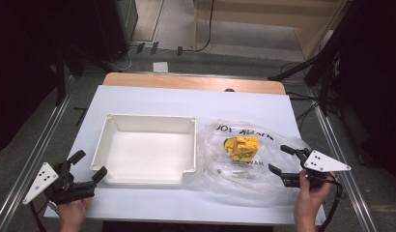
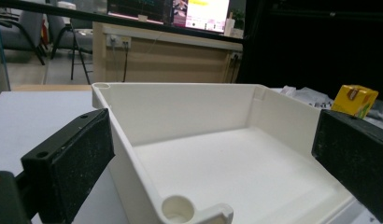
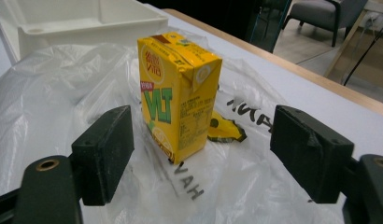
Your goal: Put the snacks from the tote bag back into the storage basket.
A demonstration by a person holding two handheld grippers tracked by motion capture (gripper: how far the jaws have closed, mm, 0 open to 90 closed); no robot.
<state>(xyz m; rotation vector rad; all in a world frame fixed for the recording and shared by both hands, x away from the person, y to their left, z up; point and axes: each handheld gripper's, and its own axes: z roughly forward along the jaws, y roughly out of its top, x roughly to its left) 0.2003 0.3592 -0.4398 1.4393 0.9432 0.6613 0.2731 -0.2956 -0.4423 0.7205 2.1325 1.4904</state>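
A yellow drink carton (image 1: 242,147) stands upright on a crumpled clear plastic bag (image 1: 234,180) at the table's right. In the right gripper view the carton (image 3: 178,93) is just ahead of my right gripper (image 3: 203,140), whose jaws stand open and apart from it. From above, the right gripper (image 1: 279,158) sits at the bag's right edge, pointing left. My left gripper (image 1: 88,164) is open beside the near left corner of a white empty tray (image 1: 148,117). In the left gripper view the tray's corner (image 2: 180,112) lies between the open jaws of the left gripper (image 2: 210,154), untouched.
A white sheet (image 1: 152,99) covers the table, with a wooden strip (image 1: 186,81) along the far edge. A small crumpled yellow scrap (image 3: 224,128) lies behind the carton on the bag. Dark stands and cables (image 1: 321,63) flank the table's right.
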